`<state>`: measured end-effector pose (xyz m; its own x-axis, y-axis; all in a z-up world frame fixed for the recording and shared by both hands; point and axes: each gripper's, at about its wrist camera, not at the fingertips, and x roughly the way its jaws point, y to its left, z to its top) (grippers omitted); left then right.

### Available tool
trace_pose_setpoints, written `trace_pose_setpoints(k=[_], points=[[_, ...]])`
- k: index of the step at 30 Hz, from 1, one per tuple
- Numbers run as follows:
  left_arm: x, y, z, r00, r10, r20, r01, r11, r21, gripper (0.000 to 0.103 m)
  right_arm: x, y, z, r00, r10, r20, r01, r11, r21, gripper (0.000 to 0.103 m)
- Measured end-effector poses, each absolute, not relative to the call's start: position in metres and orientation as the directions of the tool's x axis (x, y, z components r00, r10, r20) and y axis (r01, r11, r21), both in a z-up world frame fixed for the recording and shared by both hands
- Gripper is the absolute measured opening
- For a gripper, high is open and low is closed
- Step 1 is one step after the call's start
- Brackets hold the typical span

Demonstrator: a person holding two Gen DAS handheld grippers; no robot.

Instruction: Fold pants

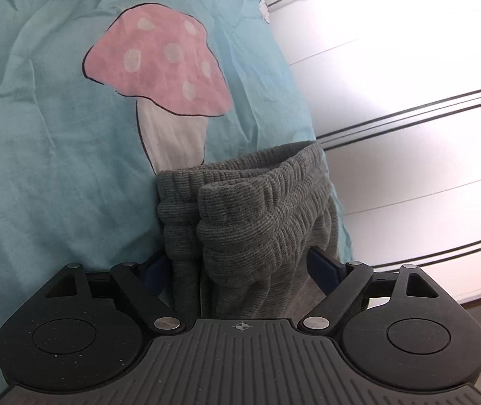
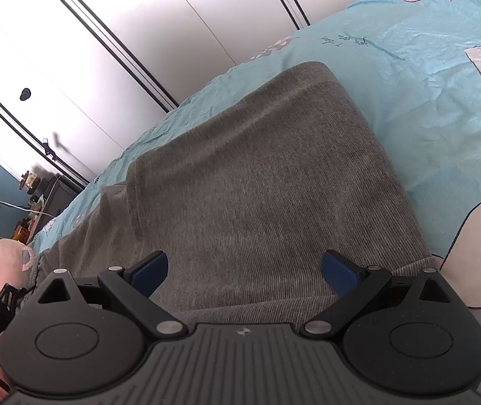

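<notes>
Grey knit pants lie folded on a turquoise bed sheet (image 1: 38,168). In the left wrist view their ribbed elastic waistband (image 1: 250,195) is bunched up between the fingers of my left gripper (image 1: 240,270), which is open with the fabric in the gap. In the right wrist view the flat folded leg part of the pants (image 2: 257,168) stretches away from my right gripper (image 2: 244,271), which is open just above the cloth. The other gripper (image 2: 2,303) shows at the left edge.
The sheet has a pink mushroom print (image 1: 159,60). White wardrobe doors (image 1: 409,101) stand beside the bed. A pink plush toy (image 2: 0,263) lies near the waistband end. A dark nightstand (image 2: 51,192) with small items is far off.
</notes>
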<state>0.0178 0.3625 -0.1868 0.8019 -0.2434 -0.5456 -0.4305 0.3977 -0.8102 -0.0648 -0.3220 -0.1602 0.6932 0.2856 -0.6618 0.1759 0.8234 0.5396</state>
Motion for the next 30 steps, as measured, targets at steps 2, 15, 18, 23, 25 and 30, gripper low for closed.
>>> trace_pose_setpoints(k=[2, 15, 18, 23, 25, 30], points=[[0.011, 0.367, -0.18, 0.804, -0.26, -0.536, -0.419, 0.393, -0.819, 0.083, -0.065, -0.322, -0.16, 0.693, 0.287, -0.661, 0.174, 0.824, 0.54, 0.098], [0.018, 0.344, -0.172, 0.799, -0.243, -0.551, -0.34, 0.573, -0.746, 0.075, -0.064, -0.319, -0.159, 0.689, 0.273, -0.672, 0.178, 0.834, 0.522, 0.098], [0.019, 0.349, -0.176, 0.815, -0.264, -0.516, -0.326, 0.528, -0.784, 0.067, -0.064, -0.319, -0.159, 0.689, 0.271, -0.672, 0.174, 0.838, 0.517, 0.098], [0.019, 0.349, -0.174, 0.824, -0.291, -0.486, -0.287, 0.524, -0.802, 0.062, -0.063, -0.317, -0.159, 0.684, 0.264, -0.68, 0.171, 0.848, 0.502, 0.098], [0.023, 0.347, -0.176, 0.815, -0.28, -0.507, -0.308, 0.532, -0.789, 0.063, -0.063, -0.316, -0.159, 0.682, 0.26, -0.684, 0.165, 0.856, 0.49, 0.098], [0.028, 0.343, -0.18, 0.799, -0.265, -0.539, -0.335, 0.549, -0.766, 0.079, -0.061, -0.313, -0.158, 0.677, 0.254, -0.691, 0.16, 0.865, 0.476, 0.098]])
